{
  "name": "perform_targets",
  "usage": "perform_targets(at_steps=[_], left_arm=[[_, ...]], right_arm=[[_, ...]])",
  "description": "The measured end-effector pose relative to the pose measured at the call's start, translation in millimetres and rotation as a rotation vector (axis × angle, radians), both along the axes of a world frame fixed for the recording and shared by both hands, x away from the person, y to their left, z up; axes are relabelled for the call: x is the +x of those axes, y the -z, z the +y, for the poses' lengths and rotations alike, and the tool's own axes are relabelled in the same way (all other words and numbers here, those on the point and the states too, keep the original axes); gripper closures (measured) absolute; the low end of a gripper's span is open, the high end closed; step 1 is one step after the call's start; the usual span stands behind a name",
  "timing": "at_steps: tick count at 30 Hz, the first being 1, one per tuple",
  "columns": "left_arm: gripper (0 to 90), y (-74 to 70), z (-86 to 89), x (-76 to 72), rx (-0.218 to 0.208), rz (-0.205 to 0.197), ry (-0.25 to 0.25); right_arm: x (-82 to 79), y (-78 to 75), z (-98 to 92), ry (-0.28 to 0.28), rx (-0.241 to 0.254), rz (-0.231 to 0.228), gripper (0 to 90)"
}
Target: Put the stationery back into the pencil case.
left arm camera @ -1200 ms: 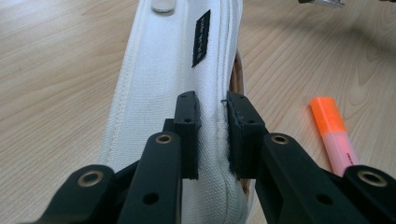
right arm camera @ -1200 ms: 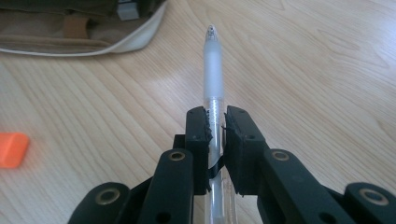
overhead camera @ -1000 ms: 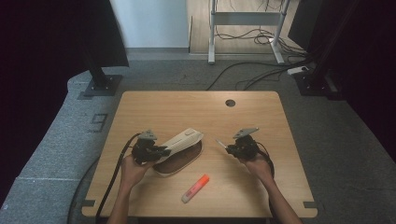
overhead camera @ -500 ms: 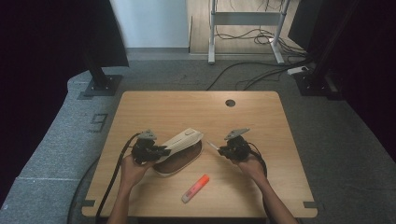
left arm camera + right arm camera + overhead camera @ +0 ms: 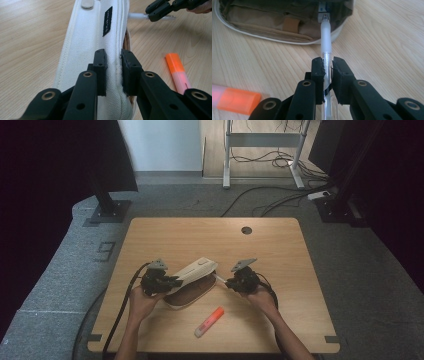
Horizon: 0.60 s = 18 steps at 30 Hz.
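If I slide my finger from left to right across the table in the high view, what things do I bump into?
Left gripper pinching the flap of the white pencil case → orange highlighter → clear pen → right gripper holding that pen.

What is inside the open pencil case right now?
The pencil case shows a tan lining with a small strap loop, and the pen tip held by the right gripper reaches its opening. Deeper contents are hidden by the raised lid.
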State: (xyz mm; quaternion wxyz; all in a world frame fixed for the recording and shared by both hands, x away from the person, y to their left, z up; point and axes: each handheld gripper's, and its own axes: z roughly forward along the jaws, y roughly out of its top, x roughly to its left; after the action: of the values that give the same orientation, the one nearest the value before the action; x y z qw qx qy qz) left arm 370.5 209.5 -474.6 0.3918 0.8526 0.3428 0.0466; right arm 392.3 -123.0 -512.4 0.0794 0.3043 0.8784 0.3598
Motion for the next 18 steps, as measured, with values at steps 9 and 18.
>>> perform_targets(at_steps=[9, 18], left_arm=[[75.9, -0.3, 0.0, -0.1, -0.001, -0.001, 0.0], [75.8, -1.0, 0.3, -0.3, -0.005, -0.003, 0.001]], right_arm=[[1.2, -1.2, 18.6, -0.039, -0.004, -0.003, 78.0], [5.9, 2.1, 33.9, -0.061, -0.018, 0.009, 78.0]])
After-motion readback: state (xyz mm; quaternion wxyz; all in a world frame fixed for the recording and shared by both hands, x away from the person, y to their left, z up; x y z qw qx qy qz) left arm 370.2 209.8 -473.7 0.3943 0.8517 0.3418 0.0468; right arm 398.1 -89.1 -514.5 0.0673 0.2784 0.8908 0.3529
